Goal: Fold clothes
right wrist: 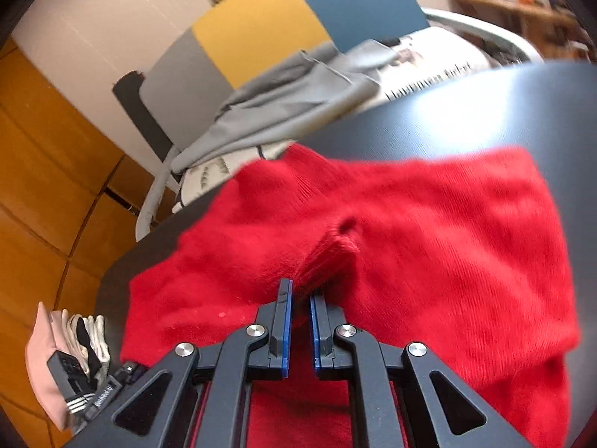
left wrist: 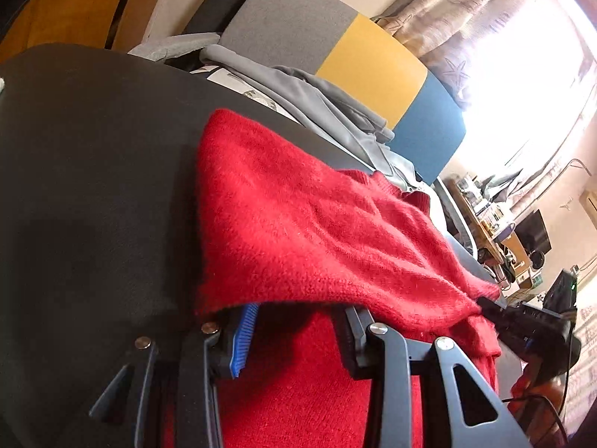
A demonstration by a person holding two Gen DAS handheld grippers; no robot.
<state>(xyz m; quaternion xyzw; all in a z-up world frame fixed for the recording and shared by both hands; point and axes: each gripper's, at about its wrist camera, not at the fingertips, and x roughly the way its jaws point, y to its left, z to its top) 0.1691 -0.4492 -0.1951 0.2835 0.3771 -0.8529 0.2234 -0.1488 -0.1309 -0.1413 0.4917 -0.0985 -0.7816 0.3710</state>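
Note:
A red knitted sweater (left wrist: 317, 224) lies on the dark round table (left wrist: 93, 186). One edge of it is lifted and drapes over my left gripper (left wrist: 294, 321), hiding the fingertips. The left fingers stand wide apart, one blue pad (left wrist: 242, 339) showing, with red knit under and over them. My right gripper (right wrist: 298, 298) is shut on a bunched ribbed part of the sweater (right wrist: 429, 254), its blue pads nearly together. In the left wrist view the right gripper (left wrist: 522, 321) shows at the sweater's right corner.
Beyond the table, grey clothing (right wrist: 283, 108) lies heaped on a grey, yellow and blue chair (left wrist: 373, 63), with a printed paper (right wrist: 429, 71) beside it. A pink and white cloth bundle with a black device (right wrist: 71, 366) sits off the table's left edge. The floor is orange wood (right wrist: 44, 186).

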